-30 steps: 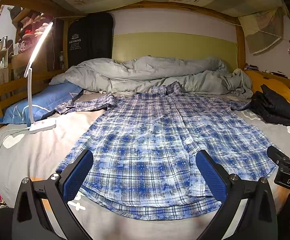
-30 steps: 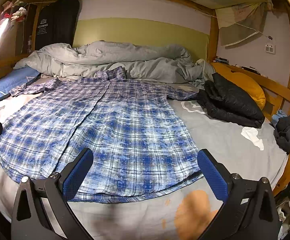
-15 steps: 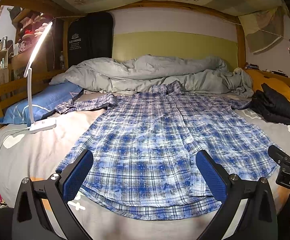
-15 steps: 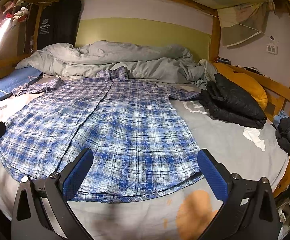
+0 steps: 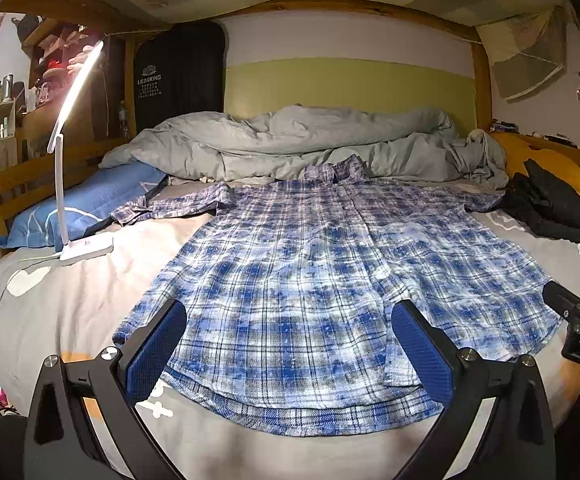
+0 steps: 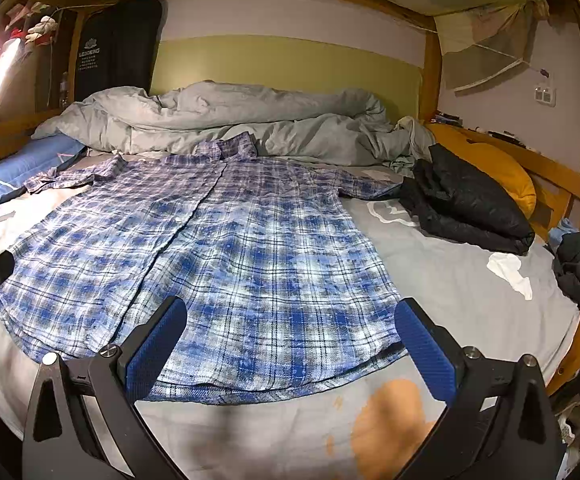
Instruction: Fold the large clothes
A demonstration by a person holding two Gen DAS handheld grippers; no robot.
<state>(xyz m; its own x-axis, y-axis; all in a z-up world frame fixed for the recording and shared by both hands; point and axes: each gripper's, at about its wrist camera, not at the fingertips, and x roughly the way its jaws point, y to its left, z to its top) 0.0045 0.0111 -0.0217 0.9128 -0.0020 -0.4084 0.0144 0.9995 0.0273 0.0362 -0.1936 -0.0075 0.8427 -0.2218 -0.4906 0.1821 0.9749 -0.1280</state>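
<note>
Shirt [image 5: 322, 292] flat on bed [image 5: 69, 312], collar far. Left claw [image 5: 290, 352] and right claw [image 6: 290, 350] wide open, empty, above hem.

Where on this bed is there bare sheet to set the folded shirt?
Bare sheet lies between the shirt and the black jacket, and between the shirt's other edge and the lamp. A strip runs below the hem. The head end is crowded by the duvet and pillow.

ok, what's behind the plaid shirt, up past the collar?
A rumpled grey duvet lies right behind the plaid shirt, touching its collar. Behind that, a green headboard panel. The duvet hides the mattress beneath it.
</note>
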